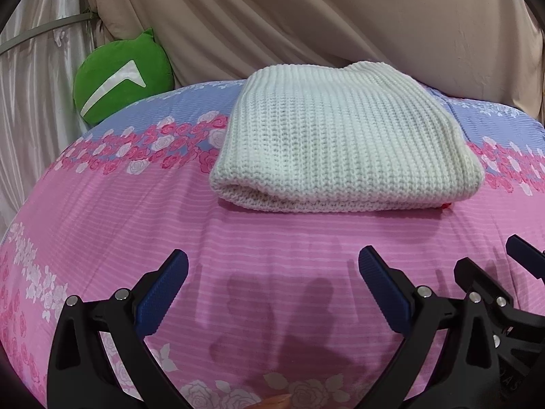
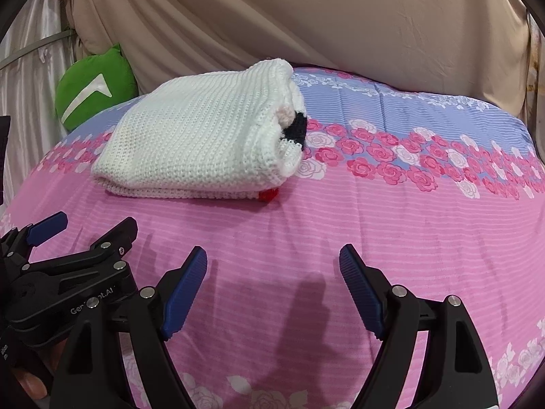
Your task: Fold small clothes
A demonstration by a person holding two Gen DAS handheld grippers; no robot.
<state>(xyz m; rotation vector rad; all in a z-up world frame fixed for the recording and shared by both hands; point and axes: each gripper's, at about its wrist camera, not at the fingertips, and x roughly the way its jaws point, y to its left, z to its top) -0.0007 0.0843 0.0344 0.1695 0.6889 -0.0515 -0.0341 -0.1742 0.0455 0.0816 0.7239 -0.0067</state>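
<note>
Bottom of both frames: left gripper (image 1: pixel 272 266) and right gripper (image 2: pixel 272 262) side by side, jaws spread wide, nothing between the blue pads, hovering over bare bedspread. Released and held short of the garment, so the fold looks done. White knit sweater (image 1: pixel 337 136) sits centre frame, folded into a neat stack, a bit of red and black knit peeking at its right edge. It rests on the pink-and-blue floral bedspread (image 2: pixel 391 238). Upper left: green cushion (image 1: pixel 119 78) against beige draped cloth (image 2: pixel 306 17), silvery curtain at far left.
</note>
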